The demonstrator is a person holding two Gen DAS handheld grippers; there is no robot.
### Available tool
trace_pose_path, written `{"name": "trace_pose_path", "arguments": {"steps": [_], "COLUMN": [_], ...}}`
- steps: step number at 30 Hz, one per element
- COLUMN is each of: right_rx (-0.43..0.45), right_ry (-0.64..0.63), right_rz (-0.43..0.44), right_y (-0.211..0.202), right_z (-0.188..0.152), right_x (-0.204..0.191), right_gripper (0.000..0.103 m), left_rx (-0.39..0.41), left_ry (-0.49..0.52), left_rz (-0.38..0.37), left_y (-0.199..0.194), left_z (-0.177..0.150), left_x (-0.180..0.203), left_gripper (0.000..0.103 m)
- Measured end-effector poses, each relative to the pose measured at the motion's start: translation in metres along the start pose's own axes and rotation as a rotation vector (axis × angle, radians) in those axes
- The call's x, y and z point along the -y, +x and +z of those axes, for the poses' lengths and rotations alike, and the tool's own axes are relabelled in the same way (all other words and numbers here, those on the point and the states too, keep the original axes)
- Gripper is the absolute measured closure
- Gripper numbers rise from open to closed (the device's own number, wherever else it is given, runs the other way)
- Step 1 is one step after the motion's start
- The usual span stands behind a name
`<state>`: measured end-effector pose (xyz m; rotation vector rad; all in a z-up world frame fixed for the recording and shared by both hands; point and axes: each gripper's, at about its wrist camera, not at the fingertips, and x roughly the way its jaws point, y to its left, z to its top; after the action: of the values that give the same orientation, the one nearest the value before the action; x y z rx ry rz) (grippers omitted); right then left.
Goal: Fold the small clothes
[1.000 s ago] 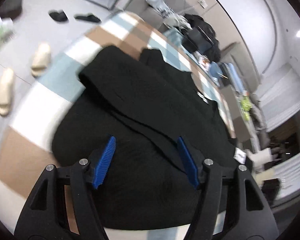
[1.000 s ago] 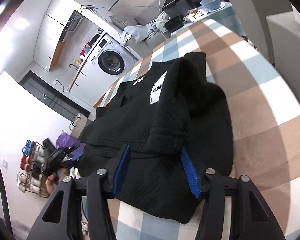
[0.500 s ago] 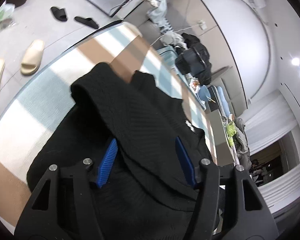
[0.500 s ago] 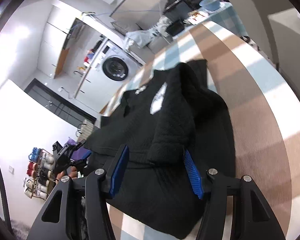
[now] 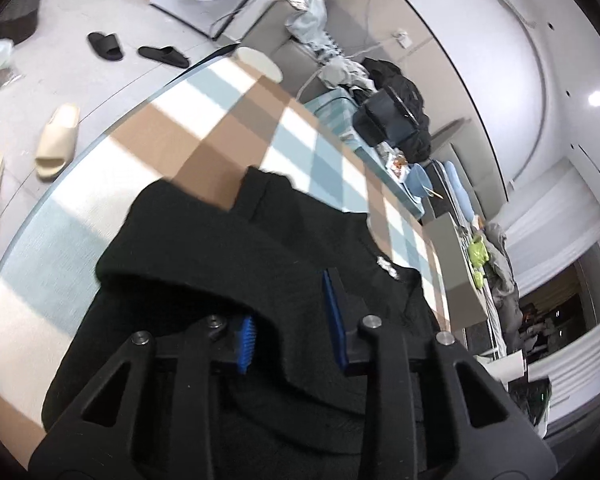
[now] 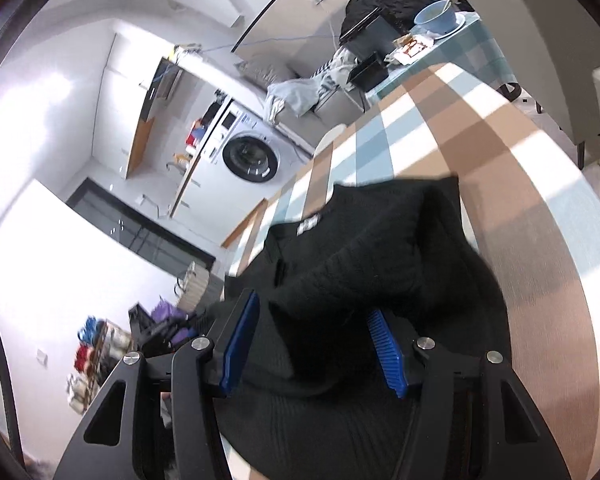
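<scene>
We have the left hand-held gripper (image 5: 290,326) just closing to pinch the black top's (image 5: 228,248) lower-frame fold, the right hand-held gripper (image 6: 314,342) spread astride its hem, ready to fold.

Left gripper (image 5: 290,330): pitched downward, blue pads (image 5: 334,320) drawn well in; jaws have just been closing, fold of black garment (image 5: 228,256) bunched between them, cloth draped over left pad so only its lower end shows. Pads look pressed on fabric.

Right gripper (image 6: 314,344): also angled down, rolled slightly, jaws about half spread. Blue pads (image 6: 386,350) stand on either side of raised hump of same garment; whether they squeeze it, cannot tell.
</scene>
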<state>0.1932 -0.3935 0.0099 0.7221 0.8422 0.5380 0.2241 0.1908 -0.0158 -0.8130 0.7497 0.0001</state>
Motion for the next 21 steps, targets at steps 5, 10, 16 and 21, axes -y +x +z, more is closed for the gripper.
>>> {"name": "trace_pose_path", "arguments": {"steps": [5,10,16,21], "right_rx": [-0.018,0.018,0.091,0.114], "right_ry": [0.092,0.093,0.113,0.021], "right_rz": [-0.026,-0.062,-0.267,-0.278], "right_y": [0.023,0.045,0.068,0.058], "right_z": [0.027,0.056,0.09,0.095], "right_x": [0.013,0.017,0.038,0.022], "right_gripper": [0.046,0.046,0.046,0.046], "left_rx": [-0.016,-0.036,-0.074,-0.059], "left_ry": [0.025,0.051,0.033,0.161], "left_rz": [-0.013,-0.012,0.021,-0.011], "left_y": [0.012,0.027,0.039,0.02], "left_z": [0.022,0.045,0.068,0.061], "left_x": [0.017,0.03,0.037,0.066], "left_gripper": [0.076,0.068,0.037,0.033]}}
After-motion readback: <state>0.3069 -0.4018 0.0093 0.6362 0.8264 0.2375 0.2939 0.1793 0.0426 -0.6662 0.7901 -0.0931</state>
